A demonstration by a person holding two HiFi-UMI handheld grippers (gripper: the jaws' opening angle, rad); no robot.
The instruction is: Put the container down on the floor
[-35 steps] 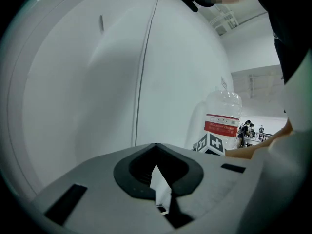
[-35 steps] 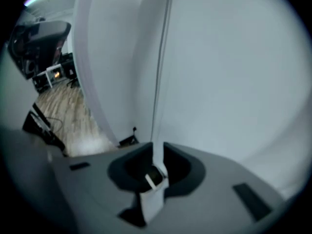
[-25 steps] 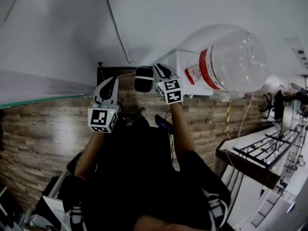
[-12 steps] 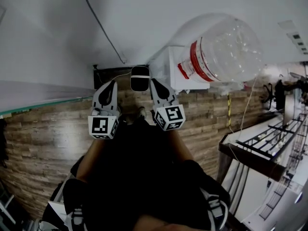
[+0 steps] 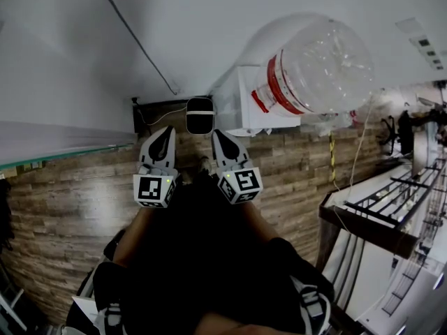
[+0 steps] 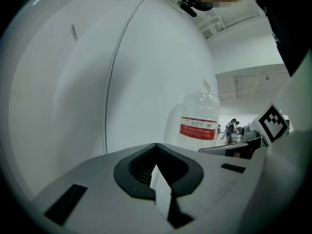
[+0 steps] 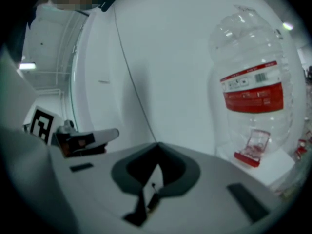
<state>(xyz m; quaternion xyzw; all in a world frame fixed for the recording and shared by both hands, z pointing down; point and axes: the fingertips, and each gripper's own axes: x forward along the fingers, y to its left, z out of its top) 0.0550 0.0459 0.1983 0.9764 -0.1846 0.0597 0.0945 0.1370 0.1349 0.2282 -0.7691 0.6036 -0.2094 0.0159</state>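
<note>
– While looking steeply down in the head view, where to find the container (image 5: pixel 200 115)?
– Down at the foot of the white wall (image 5: pixel 209 33), where the wood-plank floor (image 5: pixel 70 194) ends, in front of a dark panel (image 5: pixel 157 114). Small, dark, pale-rimmed. Free of both grippers, just beyond their tips.
– And the left gripper (image 5: pixel 165 137)?
– Pointed at the wall, just left of the container and below it. Jaws drawn together in its own view, only a thin sliver between, gripping nothing.
– Same for the right gripper (image 5: pixel 218 142)?
– Same: jaws closed tip to tip, empty, just below and right of the container.
– Anything else close by?
– To the right, a big clear water jug (image 5: pixel 318 65) with a red label, standing on a white box (image 5: pixel 244 107) against the wall. Also a thin cable (image 5: pixel 136 39) running down the wall toward the panel.
</note>
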